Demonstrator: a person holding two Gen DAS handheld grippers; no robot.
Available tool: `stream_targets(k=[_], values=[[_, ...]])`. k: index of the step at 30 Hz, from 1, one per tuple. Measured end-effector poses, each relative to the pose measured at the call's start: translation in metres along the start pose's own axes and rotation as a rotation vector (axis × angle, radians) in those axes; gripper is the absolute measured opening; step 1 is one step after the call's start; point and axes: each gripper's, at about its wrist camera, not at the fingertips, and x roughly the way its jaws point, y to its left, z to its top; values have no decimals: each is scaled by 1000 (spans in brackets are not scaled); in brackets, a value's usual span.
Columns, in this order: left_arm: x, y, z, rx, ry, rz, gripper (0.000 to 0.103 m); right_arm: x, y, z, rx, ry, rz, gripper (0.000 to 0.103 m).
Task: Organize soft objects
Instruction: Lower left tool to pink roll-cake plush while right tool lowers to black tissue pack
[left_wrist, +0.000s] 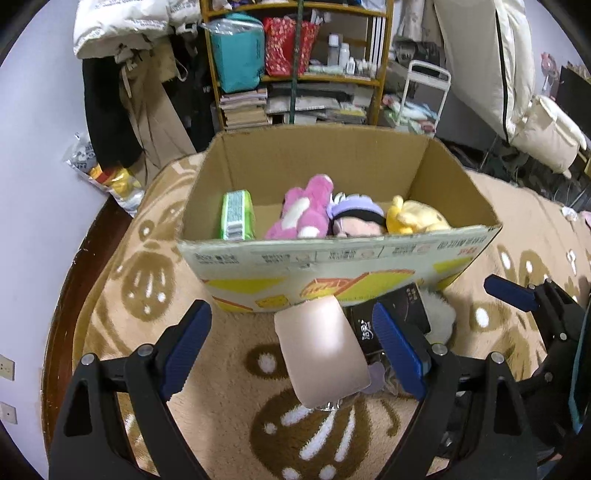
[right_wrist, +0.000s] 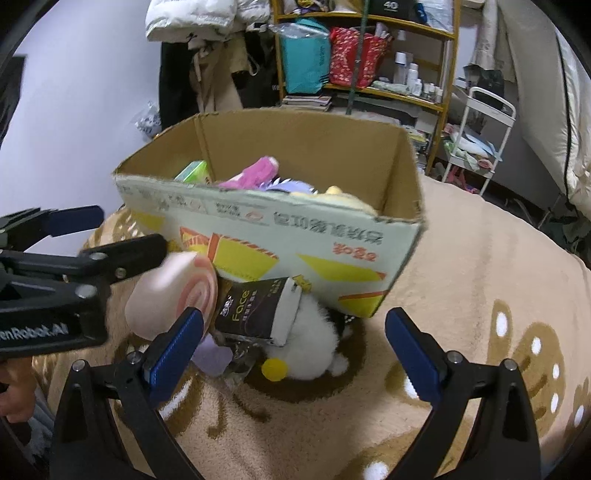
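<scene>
The left gripper (left_wrist: 291, 350) is seen with its jaws spread wide at the bottom of the left wrist view, and a pale pink cushion (left_wrist: 321, 354) lies between the blue fingers (left_wrist: 188, 347) without being touched by either. The right gripper (right_wrist: 293, 354) is likewise spread open at the bottom of the right wrist view, with nothing held; its left finger (right_wrist: 177, 350) overlaps the cushion's swirled end in the frame, though contact cannot be judged. To the right of the cushion, a black packet (right_wrist: 255, 310) marked "Face" is found leaning toward the box, and a white plush (right_wrist: 314, 347) with a yellow spot is seen just beside and below it. A lilac piece (right_wrist: 214, 356) is partly hidden beneath the cushion and packet. All of these rest on a tan blanket (right_wrist: 461, 295) with a brown pattern. Behind them, at frame centre, an open cardboard box (left_wrist: 332, 258) is placed, and inside it a green pack (left_wrist: 236, 218), a pink plush (left_wrist: 303, 210), a doll (left_wrist: 354, 221) with a purple headband and a yellow plush (left_wrist: 413, 218) are kept side by side. At the top of the frame a cluttered shelf (left_wrist: 295, 77) is seen.
</scene>
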Motion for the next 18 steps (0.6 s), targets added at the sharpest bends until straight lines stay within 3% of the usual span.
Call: stream_targets(k=[7, 9, 11, 14, 18], values=[[22, 1, -6, -27, 83, -10, 87, 7, 10, -5, -59, 2, 19, 102], [26, 1, -8, -26, 97, -14, 85, 8, 12, -5, -69, 6, 28, 92], [30, 0, -10, -25, 111, -28, 76, 11, 12, -4, -73, 21, 47, 78], [33, -1, -12, -35, 122, -48, 65, 17, 11, -5, -61, 49, 86, 65], [30, -3, -12, -33, 120, -70, 48, 22, 11, -6, -61, 58, 108, 64]])
